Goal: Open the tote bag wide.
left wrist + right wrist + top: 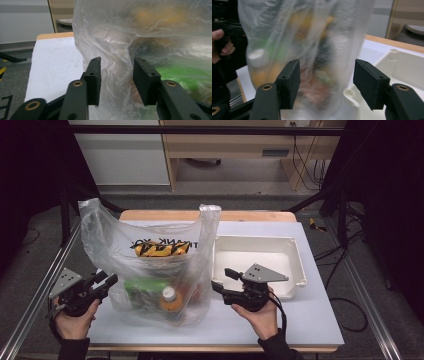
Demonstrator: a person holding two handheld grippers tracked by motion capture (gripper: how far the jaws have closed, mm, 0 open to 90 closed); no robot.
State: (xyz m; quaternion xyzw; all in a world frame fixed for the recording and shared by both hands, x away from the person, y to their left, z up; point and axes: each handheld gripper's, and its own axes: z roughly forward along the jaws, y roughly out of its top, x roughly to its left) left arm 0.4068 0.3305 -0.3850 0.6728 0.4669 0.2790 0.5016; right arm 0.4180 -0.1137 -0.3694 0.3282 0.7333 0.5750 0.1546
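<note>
The plastic bag (150, 265) stands between both claws — left claw (117, 75) straddles a fold of film, unclenched; right claw (325, 82) gapes beside its other flank.

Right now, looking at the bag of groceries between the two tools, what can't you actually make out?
- Plastic bag, high view: the print is partly covered by a yellow-and-black packet.
- Right gripper view: motion blur smears the contents; the red and green items stay unidentified.
- Left gripper view: crinkled film hazes a green item.
- Left tool: whether its pads press the film is unclear.
- White tray, high view: the right tool covers its front.
</note>
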